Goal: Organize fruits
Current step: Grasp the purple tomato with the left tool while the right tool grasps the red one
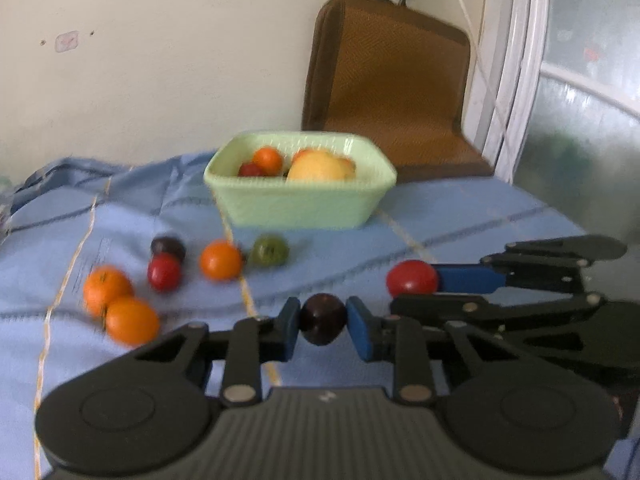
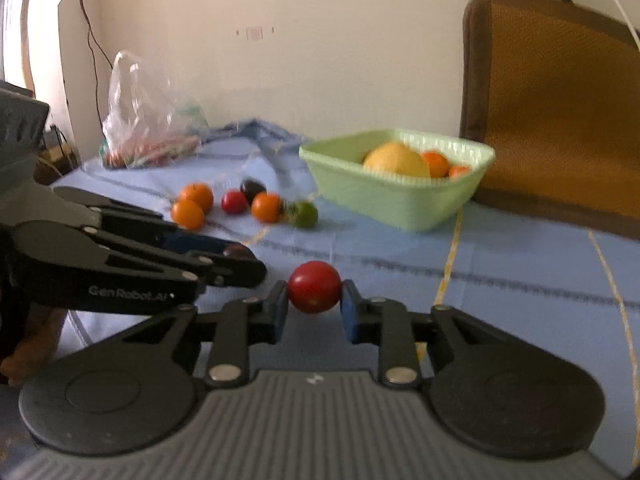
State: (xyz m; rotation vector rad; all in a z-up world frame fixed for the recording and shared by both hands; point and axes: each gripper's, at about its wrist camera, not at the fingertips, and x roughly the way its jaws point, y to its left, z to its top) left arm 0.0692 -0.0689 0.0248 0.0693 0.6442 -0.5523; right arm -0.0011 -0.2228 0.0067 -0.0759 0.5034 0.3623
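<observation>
Left wrist view: both claws loaded, basket lies ahead and above in frame.

Left gripper [image 1: 323, 320] is clamped on a dark plum [image 1: 323, 319] at lower centre; just to its right, the right gripper [image 1: 436, 280] reaches in from the right edge, pinching a red fruit [image 1: 412, 283]. The green basket [image 1: 300, 204], already holding a large yellow fruit [image 1: 320, 166] and small orange ones, sits at upper centre, straight beyond the plum, so the left claw looks to have the more direct line. From the right wrist view the red fruit [image 2: 315, 287] sits squeezed between the pads at centre, and the basket [image 2: 396, 200] lies up and to the right. Loose fruits [image 1: 220, 260] remain on the blue cloth [image 1: 460, 216], left of the basket.
</observation>
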